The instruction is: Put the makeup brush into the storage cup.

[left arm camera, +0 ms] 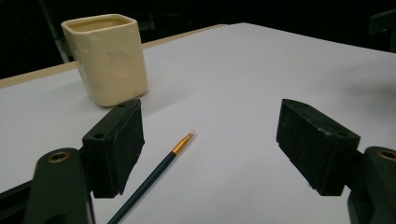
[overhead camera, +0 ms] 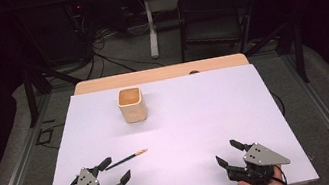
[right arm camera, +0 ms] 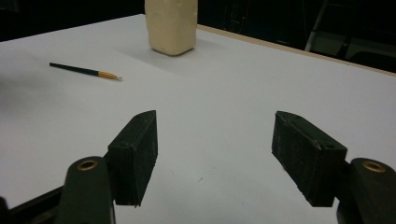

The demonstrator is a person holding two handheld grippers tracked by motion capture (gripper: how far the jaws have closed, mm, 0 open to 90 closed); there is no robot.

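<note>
A cream square cup [overhead camera: 131,104] [left arm camera: 107,58] [right arm camera: 171,25] stands upright on the far left part of the white table sheet [overhead camera: 192,118]. A thin dark brush with a gold ferrule [overhead camera: 126,159] [left arm camera: 156,172] [right arm camera: 85,71] lies flat on the sheet, near the front left. My left gripper [overhead camera: 118,170] [left arm camera: 210,140] rests at the front left, open, its jaws wide apart, with the brush's handle lying just in front of its left jaw and untouched. At the front right my right gripper [overhead camera: 228,152] [right arm camera: 215,149] is open over bare sheet, holding nothing.
A strip of wooden tabletop [overhead camera: 159,74] shows beyond the sheet's far edge. Behind the table stand a black folding chair [overhead camera: 213,18], dark frame legs and floor cables. A hand holds each gripper at the near edge.
</note>
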